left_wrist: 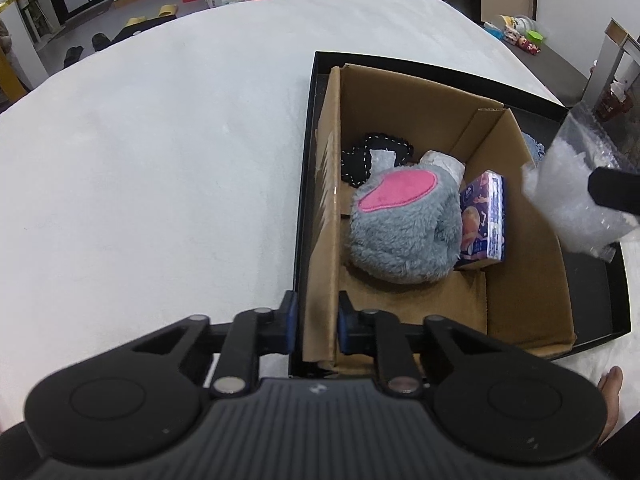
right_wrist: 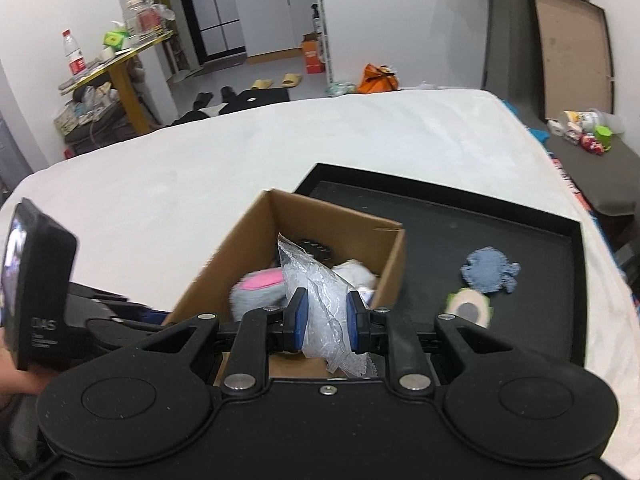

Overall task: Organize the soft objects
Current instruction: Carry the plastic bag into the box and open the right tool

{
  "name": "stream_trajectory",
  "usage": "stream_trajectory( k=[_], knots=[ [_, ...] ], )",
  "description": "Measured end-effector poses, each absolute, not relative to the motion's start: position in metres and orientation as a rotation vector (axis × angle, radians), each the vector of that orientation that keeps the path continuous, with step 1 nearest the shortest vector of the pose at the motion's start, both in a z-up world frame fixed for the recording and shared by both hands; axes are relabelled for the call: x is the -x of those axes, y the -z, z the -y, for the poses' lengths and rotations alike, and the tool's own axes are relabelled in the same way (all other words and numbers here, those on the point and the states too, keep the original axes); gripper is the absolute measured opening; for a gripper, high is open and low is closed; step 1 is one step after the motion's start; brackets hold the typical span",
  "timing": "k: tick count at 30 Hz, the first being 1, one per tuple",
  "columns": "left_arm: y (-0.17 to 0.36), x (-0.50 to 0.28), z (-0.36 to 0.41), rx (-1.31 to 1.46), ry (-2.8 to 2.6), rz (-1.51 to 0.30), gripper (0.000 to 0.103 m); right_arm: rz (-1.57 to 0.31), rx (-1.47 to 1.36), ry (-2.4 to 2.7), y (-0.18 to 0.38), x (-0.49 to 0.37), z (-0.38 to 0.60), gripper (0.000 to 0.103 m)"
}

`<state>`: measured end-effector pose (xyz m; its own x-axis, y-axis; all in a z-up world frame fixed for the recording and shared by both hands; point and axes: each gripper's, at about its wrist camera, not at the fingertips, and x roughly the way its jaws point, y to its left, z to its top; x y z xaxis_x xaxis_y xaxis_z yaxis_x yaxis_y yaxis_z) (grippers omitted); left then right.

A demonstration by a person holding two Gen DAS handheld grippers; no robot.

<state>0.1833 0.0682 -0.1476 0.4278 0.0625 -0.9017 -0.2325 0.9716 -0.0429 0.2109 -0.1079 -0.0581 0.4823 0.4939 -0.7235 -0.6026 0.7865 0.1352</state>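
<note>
Two grippers at work; my left gripper (left_wrist: 313, 322) pinches the stiff wall of the cardboard box (left_wrist: 516, 276); my right gripper (right_wrist: 327, 322) clamps a crinkly clear plastic bag (right_wrist: 324, 304) above it; inside lie a fuzzy grey plush (left_wrist: 400, 236), a glossy tissue pack (left_wrist: 482, 224), black stitched cloth (left_wrist: 358, 162); a frayed denim patch (right_wrist: 490, 270) rests on the black tray (right_wrist: 440, 232).

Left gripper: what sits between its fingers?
In the left wrist view, the left gripper is clamped on the cardboard box side wall; the black tray rim stands beside it.
</note>
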Motion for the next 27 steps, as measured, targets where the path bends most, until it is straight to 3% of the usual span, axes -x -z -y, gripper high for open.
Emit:
stream_trajectory(
  k=[2, 14, 16, 18, 19, 27],
  knots=[
    [0.148, -0.184, -0.068, 0.171, -0.170, -1.118, 0.011, -0.841, 0.138, -0.687, 0.059, -0.207, 0.102, 0.020],
    [0.147, -0.183, -0.068, 0.167, -0.156, -1.115, 0.011, -0.887, 0.051, -0.767, 0.060, -0.198, 0.070, 0.021],
    [0.146, -0.183, -0.069, 0.170, -0.157, -1.116, 0.012, -0.902, 0.033, -0.793, 0.060, -0.199, 0.066, 0.026],
    [0.146, -0.182, -0.069, 0.170, -0.155, -1.117, 0.012, -0.916, 0.017, -0.806, 0.060, -0.200, 0.065, 0.042],
    [0.146, -0.182, -0.070, 0.169, -0.154, -1.119, 0.012, -0.913, 0.016, -0.797, 0.059, -0.200, 0.066, 0.044],
    [0.145, -0.185, -0.067, 0.154, -0.165, -1.127, 0.012, -0.906, 0.059, -0.736, 0.062, -0.205, 0.087, 0.047]
  ],
)
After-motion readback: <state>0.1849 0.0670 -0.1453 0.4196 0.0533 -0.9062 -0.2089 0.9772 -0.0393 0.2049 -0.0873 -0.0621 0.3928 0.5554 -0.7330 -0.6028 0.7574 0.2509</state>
